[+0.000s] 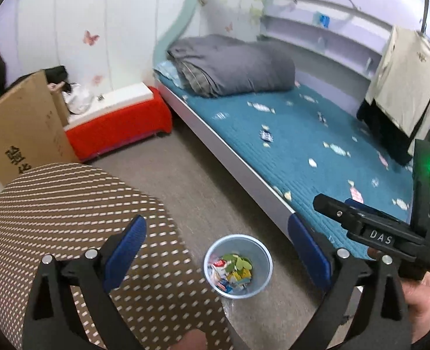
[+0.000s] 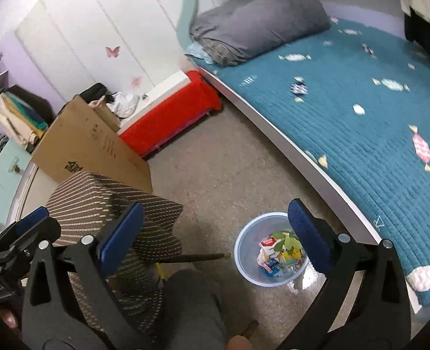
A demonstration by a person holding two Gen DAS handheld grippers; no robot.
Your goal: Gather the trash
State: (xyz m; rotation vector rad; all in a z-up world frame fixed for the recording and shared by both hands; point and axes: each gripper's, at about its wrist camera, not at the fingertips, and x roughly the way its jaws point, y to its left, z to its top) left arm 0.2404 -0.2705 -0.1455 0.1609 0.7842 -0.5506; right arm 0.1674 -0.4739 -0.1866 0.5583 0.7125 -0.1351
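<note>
A pale blue trash bin [image 1: 238, 265] stands on the floor beside the bed, holding several colourful wrappers and green leaves; it also shows in the right wrist view [image 2: 245, 250]. My left gripper [image 1: 219, 250] is open and empty, held high above the bin and the chair. My right gripper [image 2: 215, 236] is open and empty, also high above the floor, with its right finger [image 2: 308, 236] overlapping the bin's rim. The right gripper's body [image 1: 375, 233] shows in the left wrist view at the right, over the bed's edge.
A brown striped mesh chair [image 1: 69, 218] is at the lower left. A bed [image 1: 317, 140] with a teal candy-print cover and a folded grey duvet [image 1: 232, 64] fills the right. A cardboard box [image 1: 25, 125] and a red-skirted bench [image 1: 121, 125] stand by the wall.
</note>
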